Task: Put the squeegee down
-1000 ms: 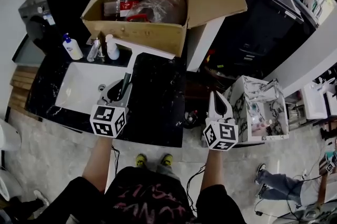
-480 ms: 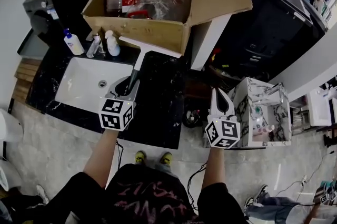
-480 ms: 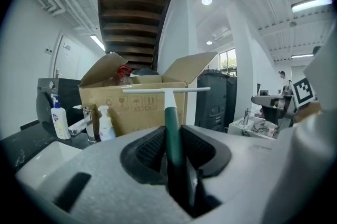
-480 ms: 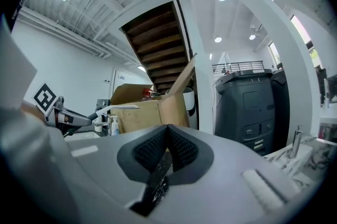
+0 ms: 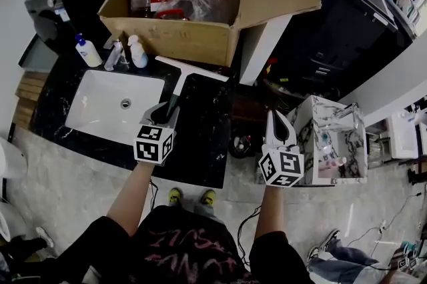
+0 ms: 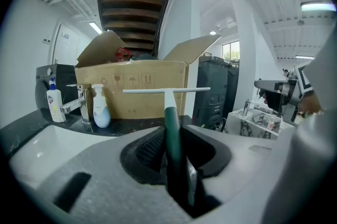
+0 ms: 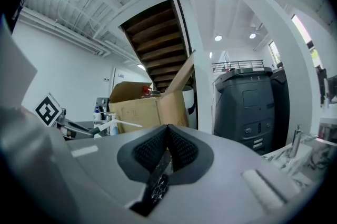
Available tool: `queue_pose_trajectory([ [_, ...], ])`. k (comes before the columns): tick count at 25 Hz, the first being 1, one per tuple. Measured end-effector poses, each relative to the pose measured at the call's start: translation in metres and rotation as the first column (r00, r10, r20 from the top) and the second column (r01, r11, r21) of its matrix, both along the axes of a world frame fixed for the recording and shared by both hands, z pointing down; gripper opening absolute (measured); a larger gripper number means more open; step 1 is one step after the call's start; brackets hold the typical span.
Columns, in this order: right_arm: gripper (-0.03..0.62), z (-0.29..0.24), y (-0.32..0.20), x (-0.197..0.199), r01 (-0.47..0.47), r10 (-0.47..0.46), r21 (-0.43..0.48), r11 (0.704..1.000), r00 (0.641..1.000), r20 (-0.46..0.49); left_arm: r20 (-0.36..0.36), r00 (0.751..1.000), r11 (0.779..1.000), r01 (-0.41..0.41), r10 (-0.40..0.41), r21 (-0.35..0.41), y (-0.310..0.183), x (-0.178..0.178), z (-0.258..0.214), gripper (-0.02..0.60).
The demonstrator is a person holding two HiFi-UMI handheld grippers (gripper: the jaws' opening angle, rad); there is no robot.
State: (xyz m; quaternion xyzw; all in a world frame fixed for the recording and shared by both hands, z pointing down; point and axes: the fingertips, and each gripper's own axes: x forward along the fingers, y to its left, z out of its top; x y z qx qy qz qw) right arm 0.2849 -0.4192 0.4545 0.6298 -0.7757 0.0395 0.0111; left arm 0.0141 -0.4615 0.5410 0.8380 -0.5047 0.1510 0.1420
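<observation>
The squeegee (image 5: pixel 181 80) has a white blade and a dark green handle. My left gripper (image 5: pixel 163 117) is shut on the handle and holds it just above the black counter (image 5: pixel 207 143), right of the sink. The blade points away from me toward the cardboard box. In the left gripper view the handle (image 6: pixel 171 128) runs up between the jaws to the level white blade. My right gripper (image 5: pixel 278 133) hangs off the counter's right end, shut with nothing in it; its view shows the pads (image 7: pixel 158 150) pressed together and the squeegee (image 7: pixel 126 124) far left.
An open cardboard box (image 5: pixel 193 43) with bottles and a bag stands behind the counter. A white sink (image 5: pixel 100 109), a faucet (image 5: pixel 115 56) and two pump bottles (image 5: pixel 87 49) lie left. A marbled open box (image 5: pixel 333 136) stands right of my right gripper.
My left gripper has sunk toward the counter and shifted right with the squeegee, whose blade now sits lower, in front of the box. The right gripper has barely moved.
</observation>
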Motion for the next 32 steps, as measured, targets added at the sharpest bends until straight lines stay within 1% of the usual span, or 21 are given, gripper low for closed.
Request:
queue_pose_trajectory([
  [3,0.009,0.001,-0.001,-0.001,0.0,0.0,-0.002,1.0,1.0,0.001,0.012,1.0,0.999,0.001,-0.001,-0.034,0.001,0.0,0.015,0.101],
  [7,0.009,0.005,0.0,-0.002,0.0,0.0,-0.008,1.0,1.0,0.001,0.002,1.0,0.996,0.013,-0.013,-0.083,0.001,0.002,0.034,0.101],
  [9,0.009,0.007,0.001,-0.002,-0.001,0.001,-0.013,1.0,1.0,0.004,0.011,1.0,0.994,0.015,-0.014,-0.107,0.002,0.004,0.045,0.101],
  [13,0.009,0.01,0.003,-0.001,-0.001,0.001,-0.025,1.0,1.0,0.006,0.018,1.0,0.988,0.019,-0.017,-0.153,0.008,0.006,0.063,0.101],
  [19,0.011,0.016,0.005,0.001,-0.004,0.004,-0.037,0.999,1.0,0.0,0.048,0.999,0.974,0.014,-0.003,-0.226,0.021,0.009,0.091,0.101],
  [28,0.009,0.02,0.008,0.006,-0.014,0.014,-0.05,0.999,1.0,-0.003,0.054,0.998,0.96,0.002,0.014,-0.278,0.027,0.02,0.109,0.103],
  [32,0.009,0.022,0.007,0.008,-0.015,0.015,-0.055,0.998,1.0,-0.007,0.064,0.998,0.958,0.0,0.02,-0.288,0.027,0.022,0.114,0.101],
])
